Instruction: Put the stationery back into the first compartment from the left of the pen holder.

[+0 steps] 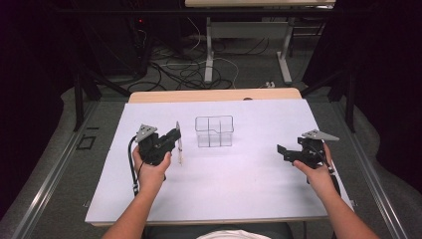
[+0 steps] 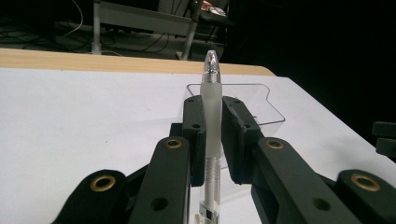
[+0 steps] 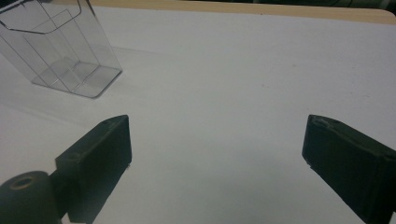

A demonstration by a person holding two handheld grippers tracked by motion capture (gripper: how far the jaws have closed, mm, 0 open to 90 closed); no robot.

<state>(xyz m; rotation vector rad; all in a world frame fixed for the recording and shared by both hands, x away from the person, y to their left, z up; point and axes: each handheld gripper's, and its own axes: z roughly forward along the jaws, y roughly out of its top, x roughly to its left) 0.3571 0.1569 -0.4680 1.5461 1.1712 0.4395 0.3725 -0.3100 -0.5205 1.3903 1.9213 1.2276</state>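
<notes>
Left gripper (image 2: pixel 212 140) clamps a frosted translucent plastic pen (image 2: pixel 212 116) upright, just short of the clear compartmented plastic organizer (image 1: pixel 214 131); pinched low, it might swivel and hit the rim. Right gripper (image 3: pixel 217 149) waits open, holding nothing.

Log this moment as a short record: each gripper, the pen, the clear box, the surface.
left gripper: shut on the pen, held upright
pen: frosted barrel, clear tip upward, between the jaws
right gripper: open, nothing between the jaws, over the white surface
clear organizer box: compartmented, standing mid-table, looks empty
white surface: covers the tabletop
</notes>
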